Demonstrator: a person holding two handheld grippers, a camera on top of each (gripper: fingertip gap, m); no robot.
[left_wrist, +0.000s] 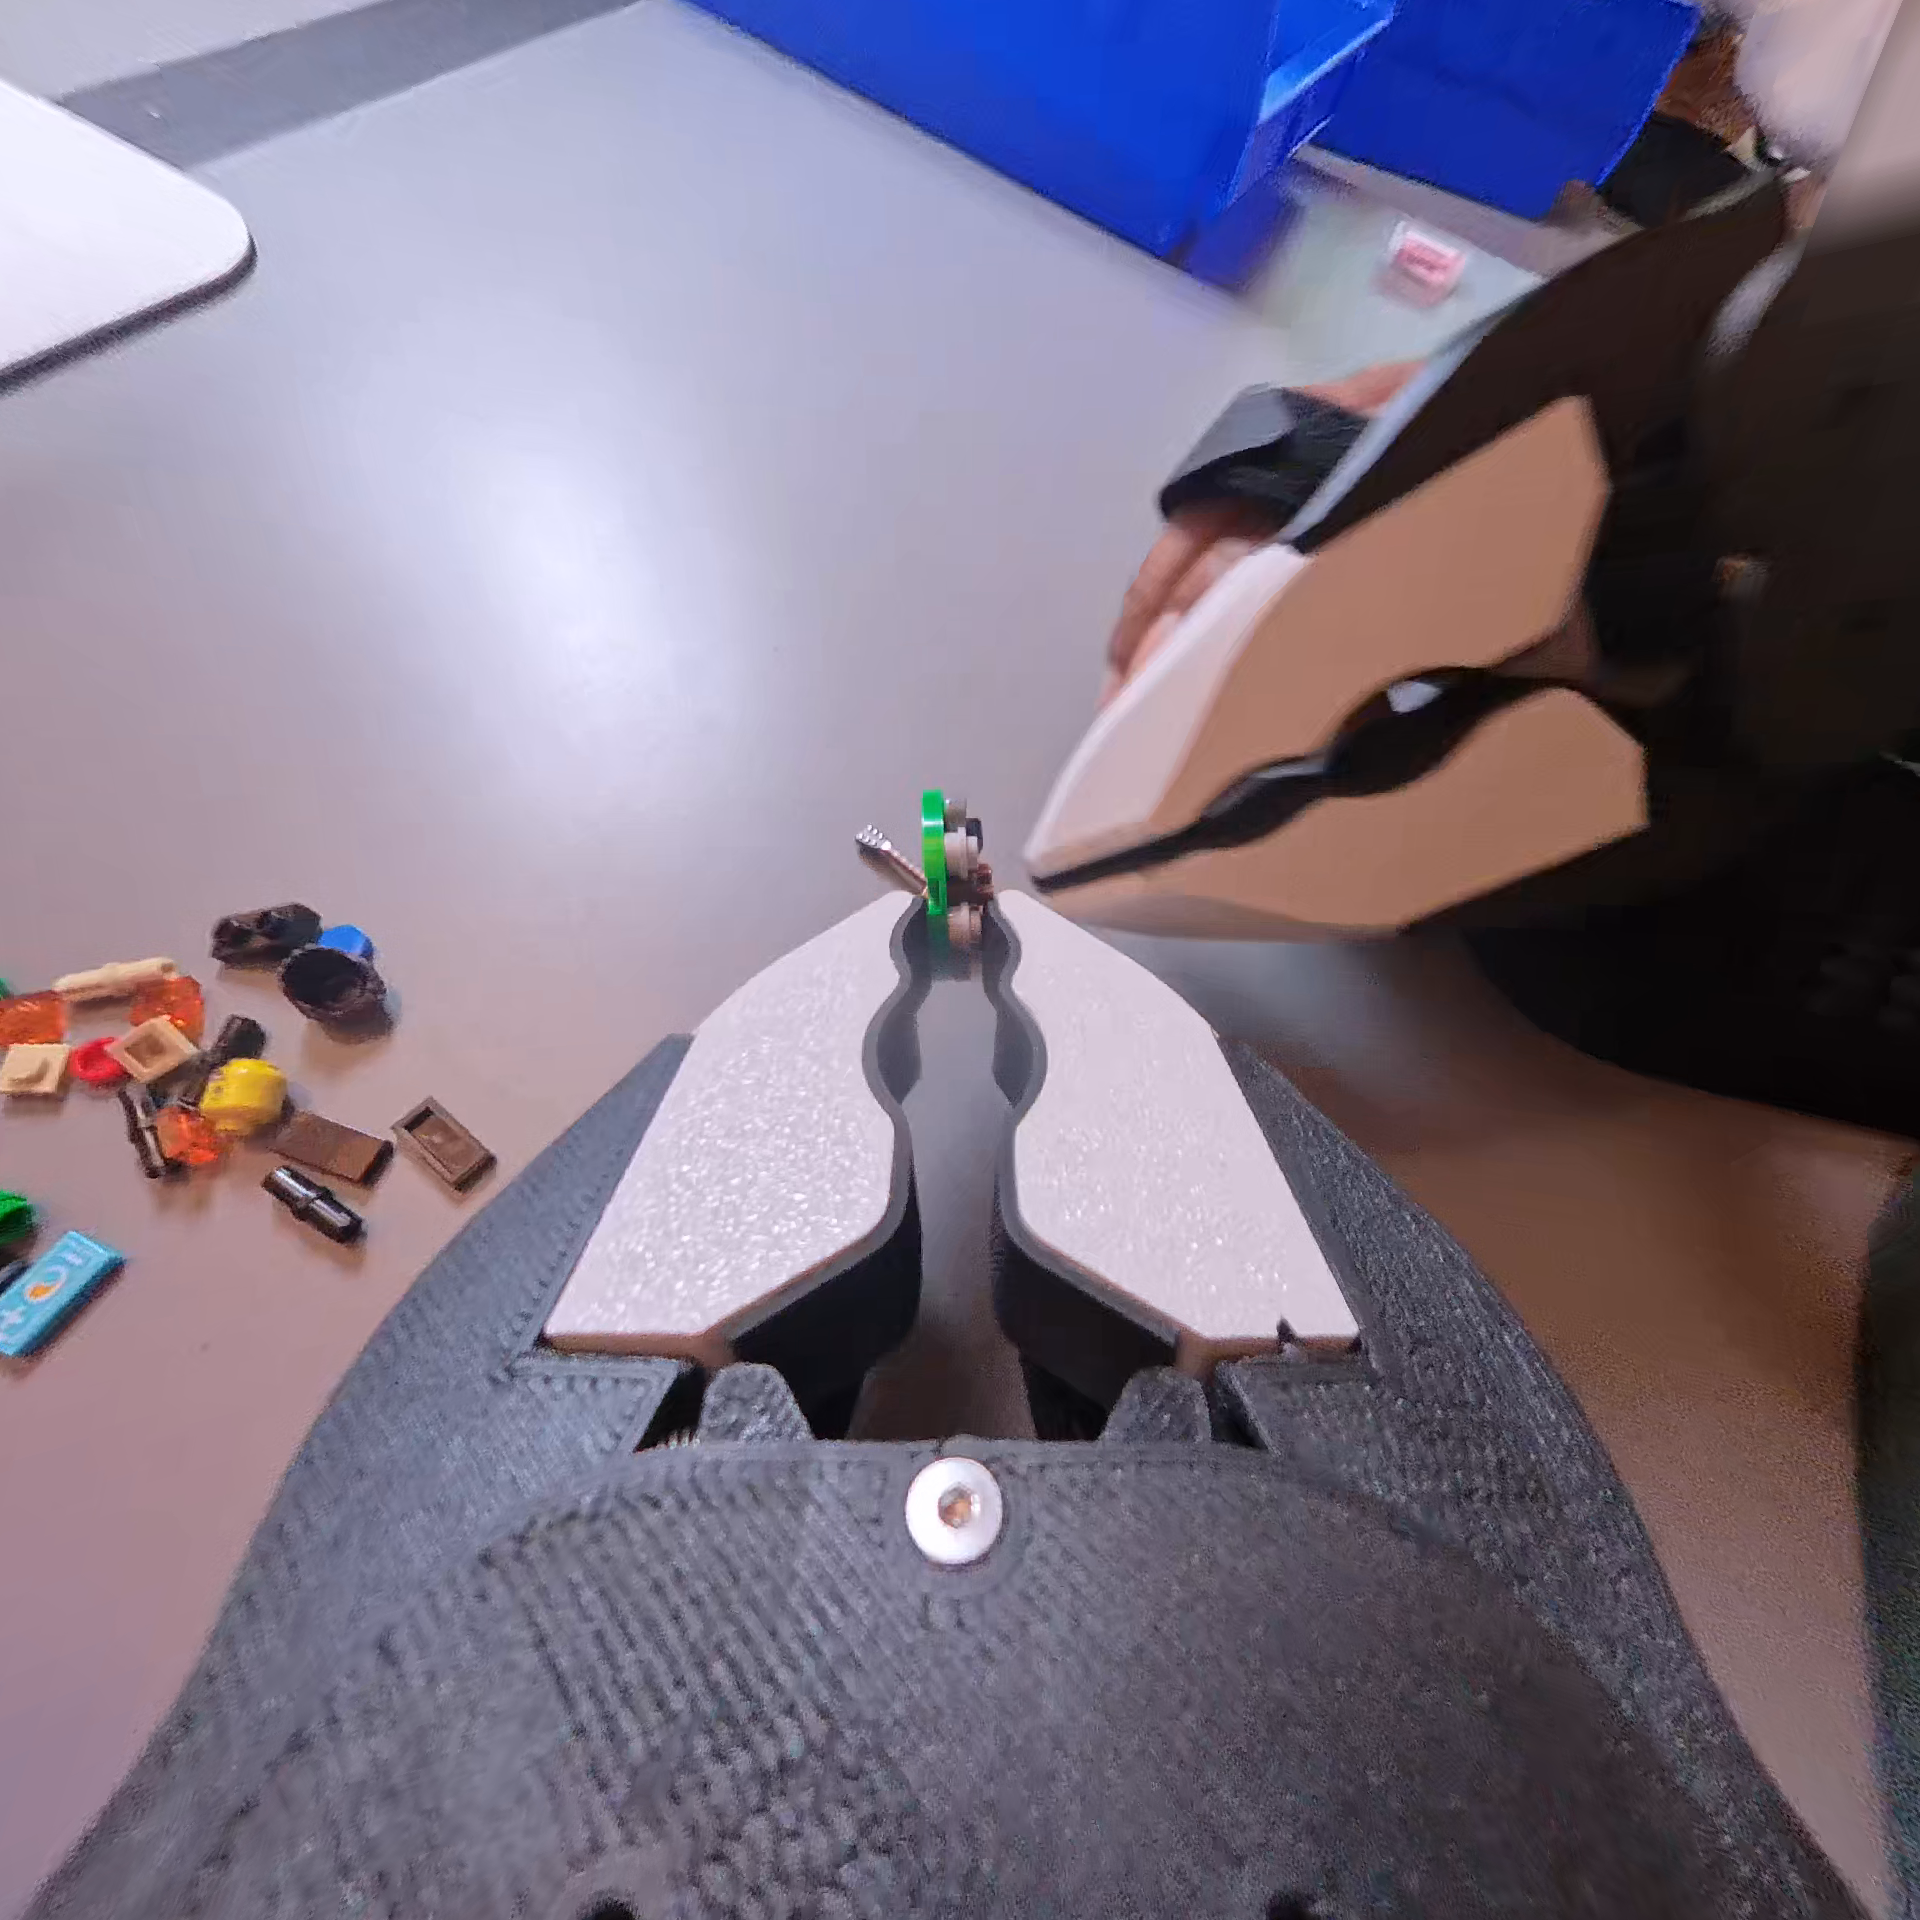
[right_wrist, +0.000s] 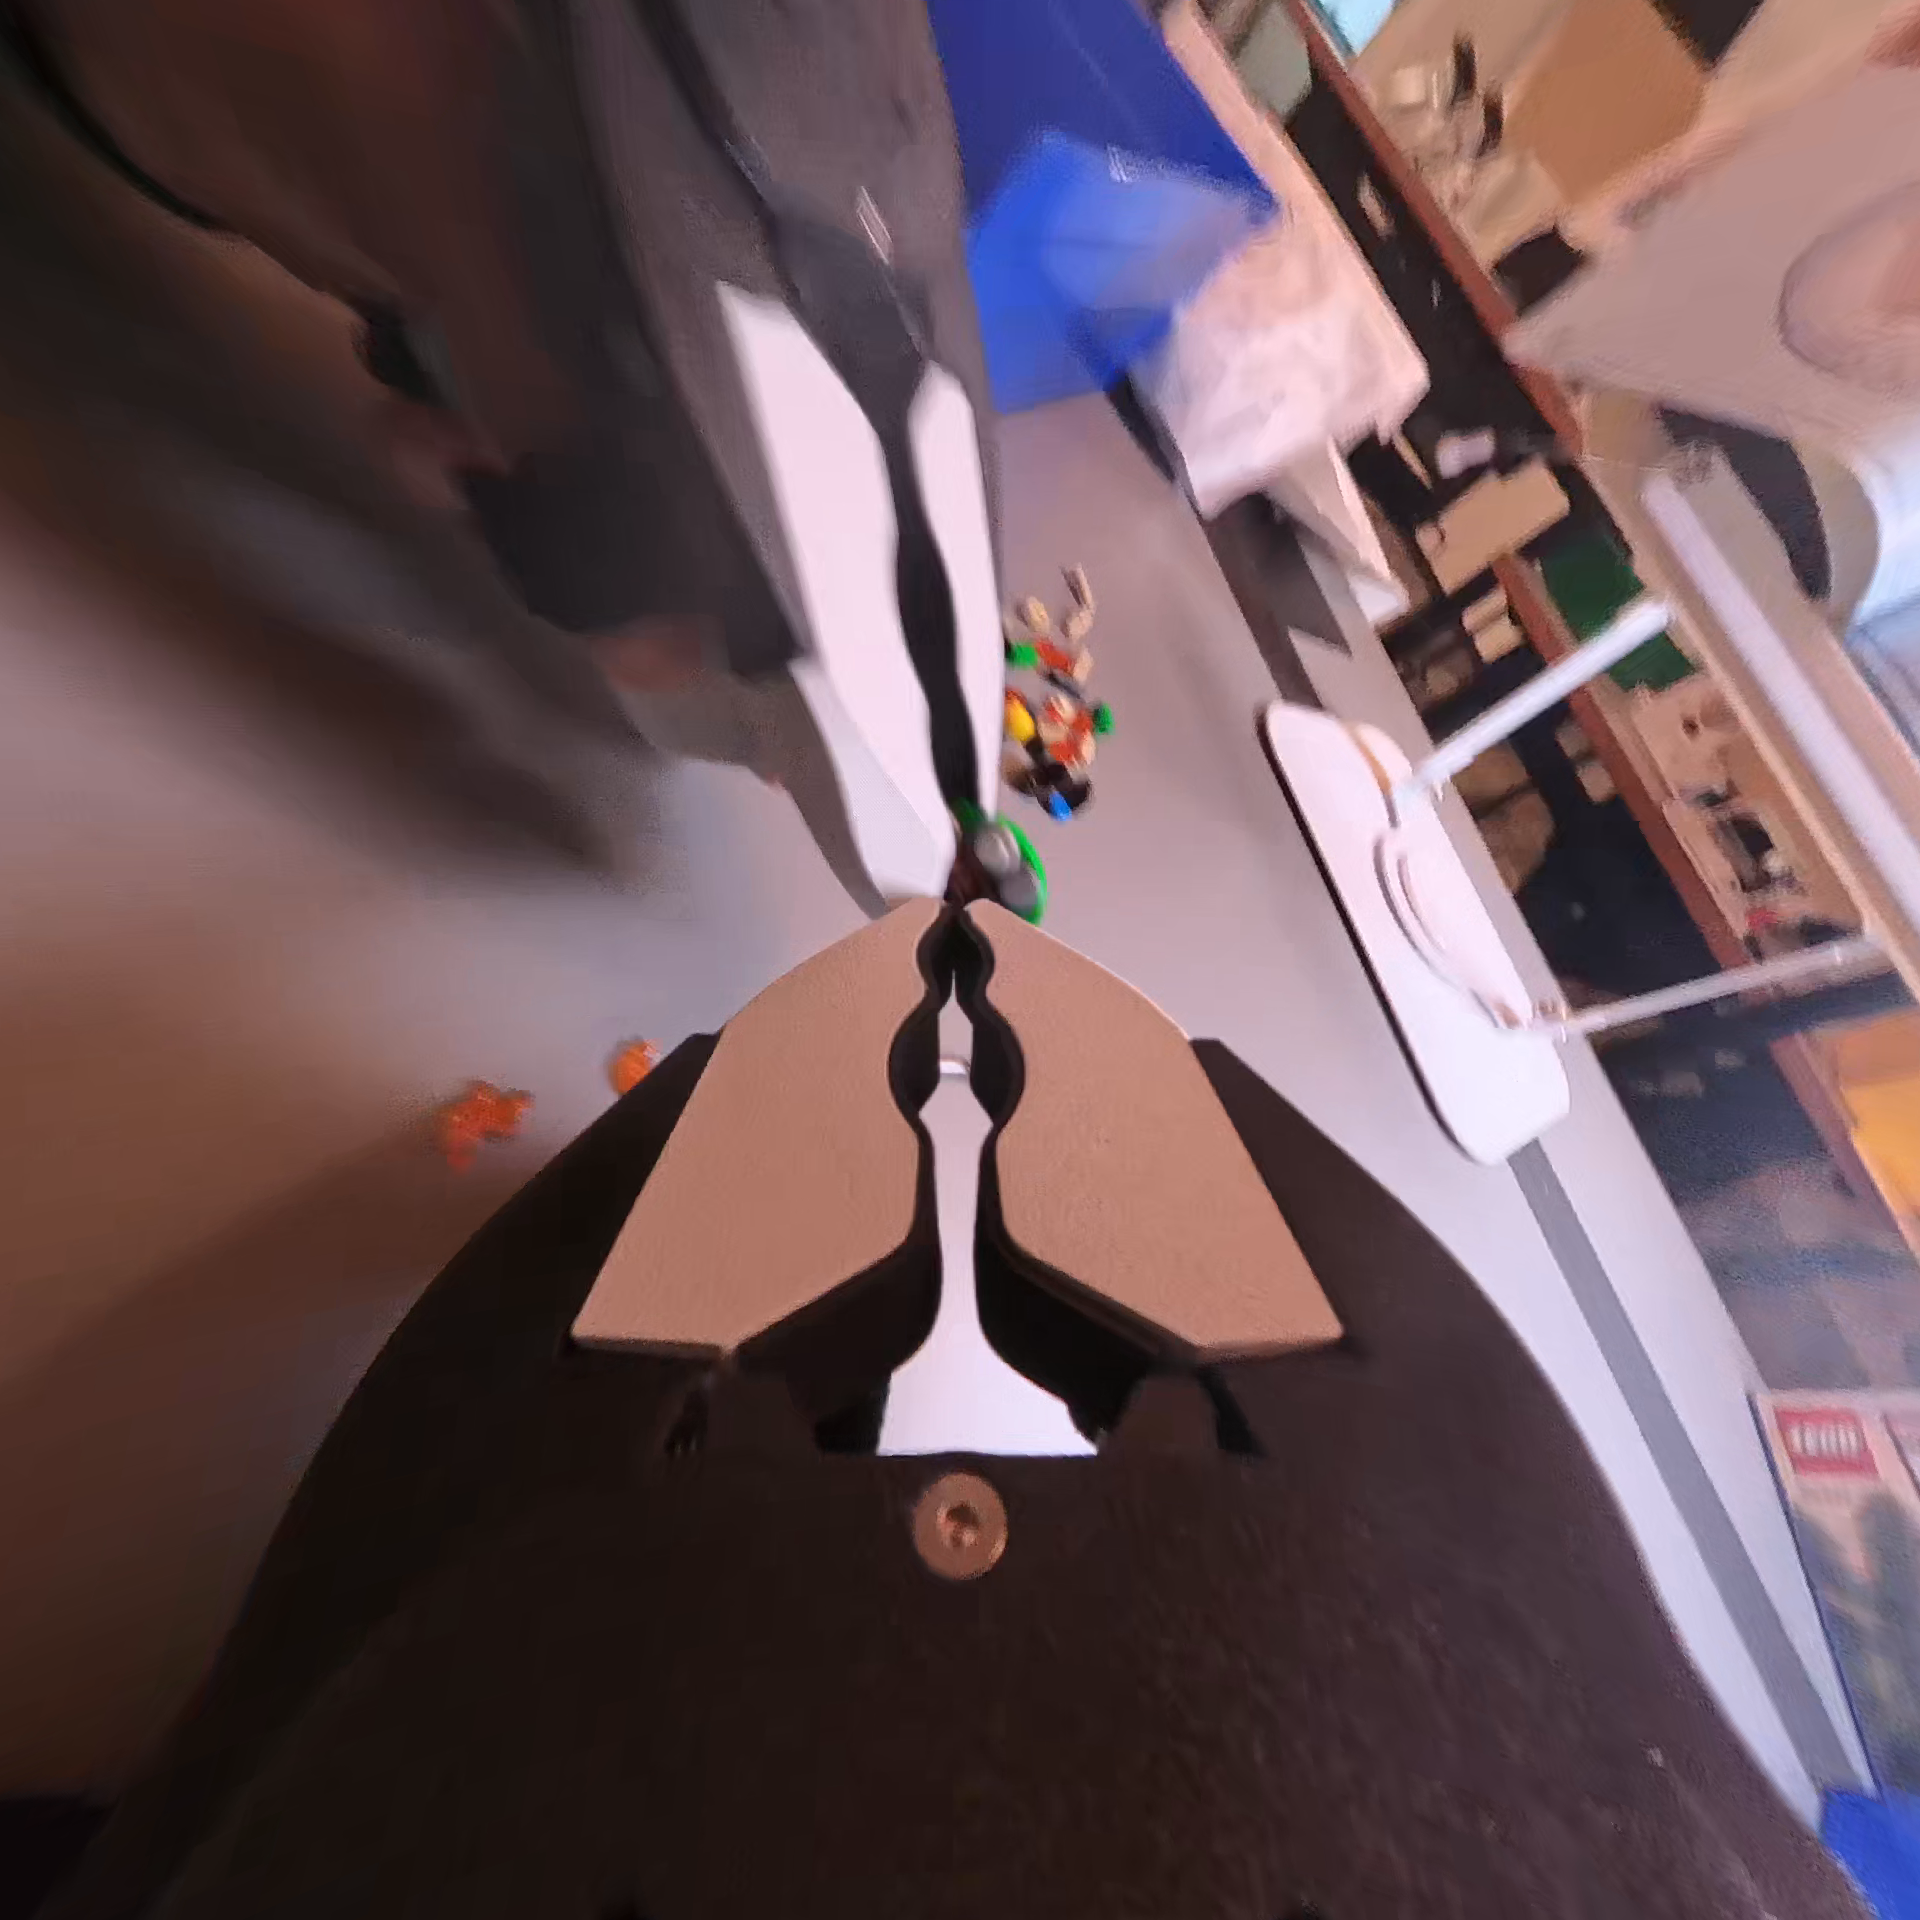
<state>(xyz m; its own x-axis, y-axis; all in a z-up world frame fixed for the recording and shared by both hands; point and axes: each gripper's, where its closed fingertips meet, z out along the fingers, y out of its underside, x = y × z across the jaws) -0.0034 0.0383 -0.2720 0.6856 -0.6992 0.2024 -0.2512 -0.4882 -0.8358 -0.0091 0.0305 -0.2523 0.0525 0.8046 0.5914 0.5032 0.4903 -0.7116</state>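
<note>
My left gripper (left_wrist: 951, 914) is shut on a small brick assembly (left_wrist: 940, 852): a green round plate on edge with grey round studs and a dark brown piece on its right side, and a thin ridged rod sticking out to the left. It is held above the grey table (left_wrist: 623, 520). My right gripper (left_wrist: 1039, 873) comes in from the right, its tips just beside the assembly's brown side. In the right wrist view my right gripper (right_wrist: 956, 920) is shut with pads together, and the assembly (right_wrist: 1013, 868) sits right at its tips, held by the white left fingers (right_wrist: 883, 623).
A pile of small coloured bricks (left_wrist: 208, 1060) lies at the left; it also shows in the right wrist view (right_wrist: 1049, 717). Two orange pieces (right_wrist: 478, 1117) lie apart. A white flat stand with rods (right_wrist: 1423, 935), blue bins (left_wrist: 1195, 104) and a pink item (left_wrist: 1423, 260) sit farther off. Less than 4 cm separates the two grippers' tips.
</note>
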